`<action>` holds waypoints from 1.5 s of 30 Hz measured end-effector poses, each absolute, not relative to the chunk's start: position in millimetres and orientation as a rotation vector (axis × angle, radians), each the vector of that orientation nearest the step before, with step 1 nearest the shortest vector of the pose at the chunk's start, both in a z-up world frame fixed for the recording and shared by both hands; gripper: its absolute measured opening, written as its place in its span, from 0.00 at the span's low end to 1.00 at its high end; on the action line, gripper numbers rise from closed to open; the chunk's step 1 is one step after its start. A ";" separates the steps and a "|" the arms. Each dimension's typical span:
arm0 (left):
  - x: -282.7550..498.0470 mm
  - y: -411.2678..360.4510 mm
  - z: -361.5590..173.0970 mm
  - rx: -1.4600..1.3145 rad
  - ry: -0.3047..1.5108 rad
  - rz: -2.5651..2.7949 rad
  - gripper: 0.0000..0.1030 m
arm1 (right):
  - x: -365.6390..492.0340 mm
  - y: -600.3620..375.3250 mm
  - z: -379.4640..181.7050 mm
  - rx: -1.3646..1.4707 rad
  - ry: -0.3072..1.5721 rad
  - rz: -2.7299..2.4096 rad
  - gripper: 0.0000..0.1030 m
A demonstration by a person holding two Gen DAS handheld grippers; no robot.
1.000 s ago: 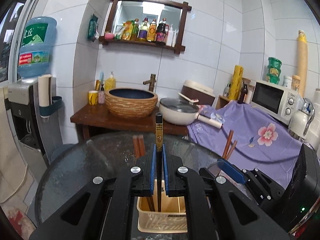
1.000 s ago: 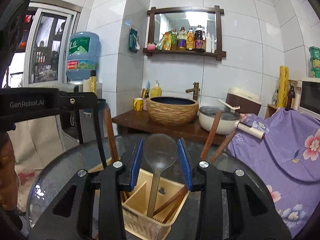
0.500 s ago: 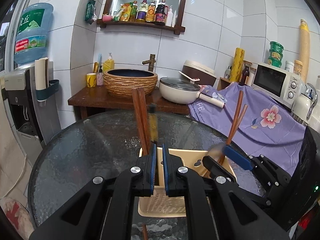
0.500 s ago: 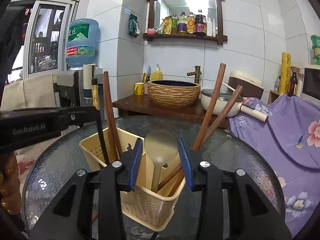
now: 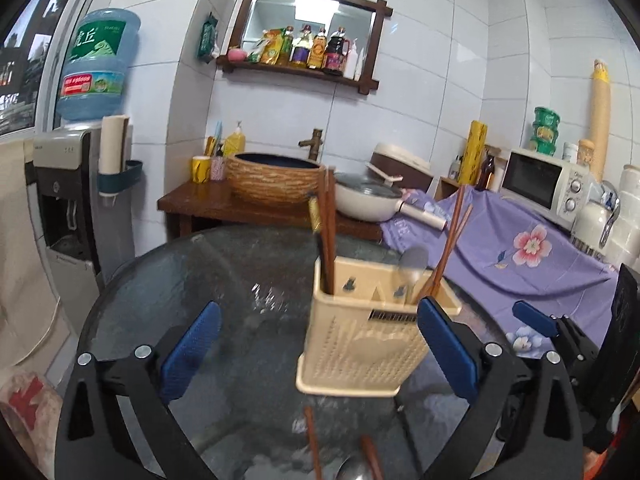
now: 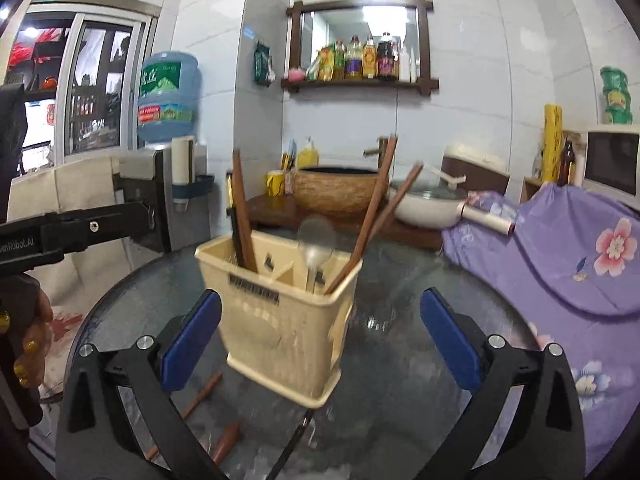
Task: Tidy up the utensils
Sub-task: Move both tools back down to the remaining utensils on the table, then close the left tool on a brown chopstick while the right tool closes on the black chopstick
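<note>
A beige slotted utensil holder (image 5: pixel 360 344) (image 6: pixel 280 320) stands on the round glass table (image 5: pixel 180 280). Its left compartment holds brown chopsticks (image 5: pixel 329 232) (image 6: pixel 242 216) and a black chopstick with a gold top (image 5: pixel 314 216). The right side holds a metal spoon (image 5: pixel 414 266) (image 6: pixel 318 240) and two leaning brown chopsticks (image 5: pixel 452 236) (image 6: pixel 376 204). My left gripper (image 5: pixel 319 310) and right gripper (image 6: pixel 320 298) hang just short of the holder. Both have their jaws opening wide, and no pad touches anything.
Loose chopsticks (image 5: pixel 312 440) (image 6: pixel 200 396) and a spoon (image 5: pixel 352 472) lie on the glass near me. A purple flowered cloth (image 6: pixel 560 260) covers the counter at right. Behind the table are a wooden stand with a woven basin (image 5: pixel 276 178) and a water dispenser (image 5: pixel 68 200).
The left gripper let go of the black chopstick and the right let go of the spoon; both now stand in the holder. Both grippers drew back and down, jaws spread wide.
</note>
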State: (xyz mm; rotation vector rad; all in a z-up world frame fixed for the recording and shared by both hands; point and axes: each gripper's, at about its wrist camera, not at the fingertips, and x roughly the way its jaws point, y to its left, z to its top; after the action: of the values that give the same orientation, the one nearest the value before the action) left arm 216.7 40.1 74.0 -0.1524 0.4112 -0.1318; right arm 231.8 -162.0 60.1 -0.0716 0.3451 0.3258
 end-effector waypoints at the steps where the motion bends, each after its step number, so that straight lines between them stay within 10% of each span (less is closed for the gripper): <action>1: 213.2 41.0 66.1 -0.142 0.426 -0.113 0.94 | 229.2 -162.1 55.9 -0.074 0.369 0.328 0.95; 15: 197.0 52.5 -12.6 -0.128 0.671 -0.034 0.92 | 214.8 -169.8 -26.8 0.023 0.759 0.279 0.92; 20: 196.9 48.1 -23.6 -0.143 0.719 -0.052 0.73 | 221.8 -164.6 -41.1 0.007 0.841 0.273 0.61; 29: 216.6 27.9 -38.1 -0.094 0.784 -0.085 0.55 | 239.7 -142.9 -55.9 -0.050 0.915 0.268 0.42; 45: 253.2 1.7 -57.8 0.005 0.886 -0.118 0.21 | 271.7 -131.2 -57.5 -0.107 0.942 0.241 0.30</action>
State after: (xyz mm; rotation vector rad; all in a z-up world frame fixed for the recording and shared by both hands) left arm 253.2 1.7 -57.8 0.0049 0.8858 -0.1177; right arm 271.7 -131.2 -57.5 -0.1066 0.9423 0.2409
